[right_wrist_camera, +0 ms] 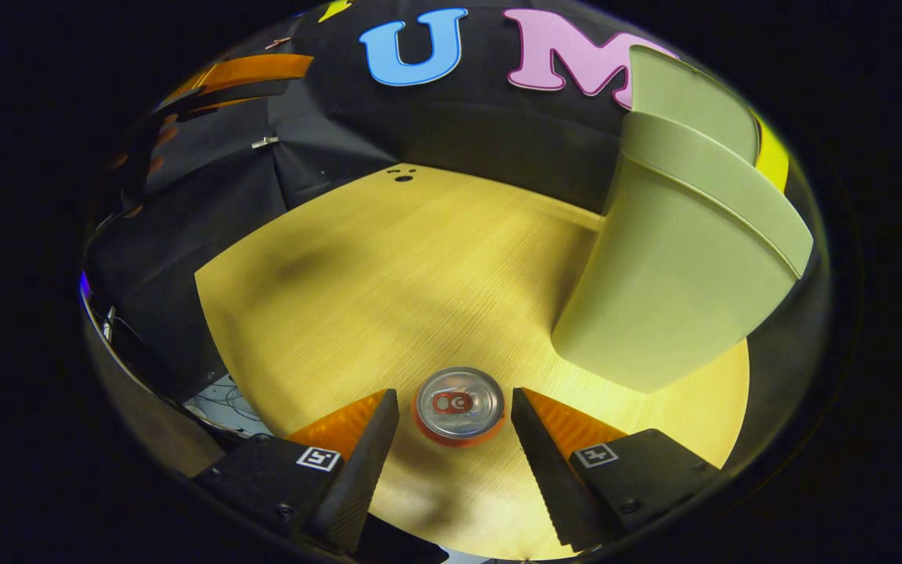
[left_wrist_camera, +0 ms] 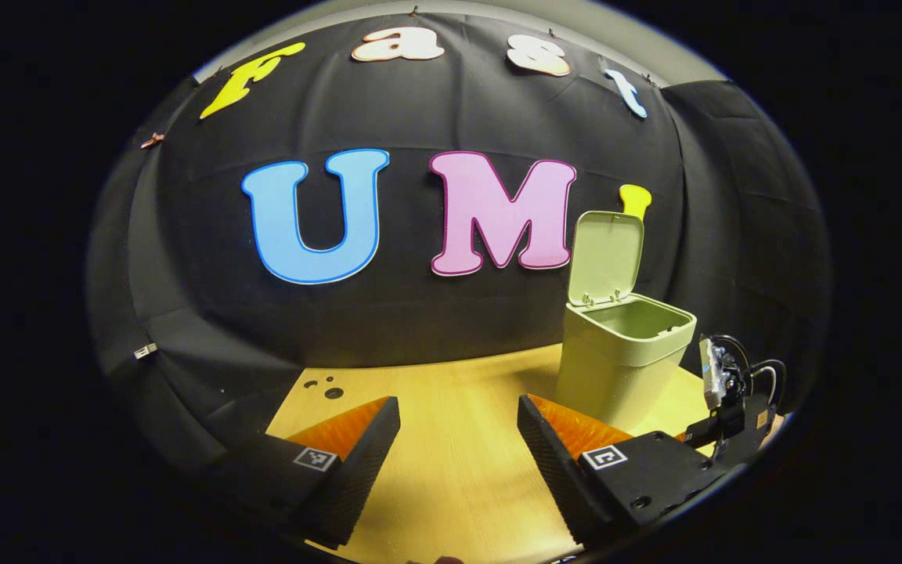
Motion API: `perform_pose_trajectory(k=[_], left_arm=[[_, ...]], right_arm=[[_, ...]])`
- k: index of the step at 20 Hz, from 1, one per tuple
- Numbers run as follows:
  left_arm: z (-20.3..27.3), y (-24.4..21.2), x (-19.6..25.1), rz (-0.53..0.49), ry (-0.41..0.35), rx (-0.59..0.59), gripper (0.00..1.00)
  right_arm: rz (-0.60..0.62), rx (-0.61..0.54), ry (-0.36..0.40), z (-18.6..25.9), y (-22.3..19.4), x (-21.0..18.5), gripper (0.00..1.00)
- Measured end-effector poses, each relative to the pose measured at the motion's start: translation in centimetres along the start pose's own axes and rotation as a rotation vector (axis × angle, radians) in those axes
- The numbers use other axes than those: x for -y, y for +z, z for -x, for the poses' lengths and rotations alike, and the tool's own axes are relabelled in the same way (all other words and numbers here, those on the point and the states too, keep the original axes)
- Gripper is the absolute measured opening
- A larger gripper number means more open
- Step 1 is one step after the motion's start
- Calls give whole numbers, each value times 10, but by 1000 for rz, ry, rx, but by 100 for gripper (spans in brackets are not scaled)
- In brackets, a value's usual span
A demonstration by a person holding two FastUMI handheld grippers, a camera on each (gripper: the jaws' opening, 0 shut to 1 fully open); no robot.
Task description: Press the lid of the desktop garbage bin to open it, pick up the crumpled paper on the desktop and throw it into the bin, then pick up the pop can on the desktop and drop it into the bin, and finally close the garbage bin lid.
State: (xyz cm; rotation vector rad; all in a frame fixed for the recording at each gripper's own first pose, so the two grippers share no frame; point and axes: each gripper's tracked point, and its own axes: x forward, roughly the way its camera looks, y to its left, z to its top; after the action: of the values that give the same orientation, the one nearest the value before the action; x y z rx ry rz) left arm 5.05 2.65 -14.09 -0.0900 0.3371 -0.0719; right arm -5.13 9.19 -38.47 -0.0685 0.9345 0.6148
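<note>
A pale green desktop bin point(left_wrist_camera: 615, 368) stands on the wooden table at the right, its lid point(left_wrist_camera: 606, 254) hinged up and the mouth open. My left gripper point(left_wrist_camera: 459, 403) hovers open over bare tabletop, left of the bin, with nothing between its fingers. The right gripper's housing with cables point(left_wrist_camera: 729, 392) sits low beside the bin's right side. In the right gripper view, a pop can point(right_wrist_camera: 459, 406) stands upright, seen from above. My right gripper point(right_wrist_camera: 452, 395) is open with one finger on each side of the can, small gaps showing. The bin point(right_wrist_camera: 678, 266) rises just right of it.
The wooden table point(right_wrist_camera: 388, 282) has a few small dark holes point(right_wrist_camera: 402, 174) near its back edge by the black cloth wall. Its left edge drops off to loose cables point(right_wrist_camera: 224, 399) below. The bin stands close to the right finger's side.
</note>
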Motion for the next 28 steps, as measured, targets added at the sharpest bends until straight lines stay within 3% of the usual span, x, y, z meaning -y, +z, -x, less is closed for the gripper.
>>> perform_pose_trajectory(k=[9,10,11,16,28], left_arm=[[-4,-6,-18,14,40,-22,98],[-5,-7,-18,18,40,-25,98],[-6,-7,-17,21,43,-27,98],[-12,-10,-14,22,40,-37,98],[-21,-8,6,26,15,-28,98]], right_arm=[[17,-70,4,-24,-15,6,92],[15,-77,1,-24,-16,9,91],[11,-71,2,-23,-14,8,84],[-6,-49,4,-13,-8,12,84],[-143,222,24,76,103,26,84]])
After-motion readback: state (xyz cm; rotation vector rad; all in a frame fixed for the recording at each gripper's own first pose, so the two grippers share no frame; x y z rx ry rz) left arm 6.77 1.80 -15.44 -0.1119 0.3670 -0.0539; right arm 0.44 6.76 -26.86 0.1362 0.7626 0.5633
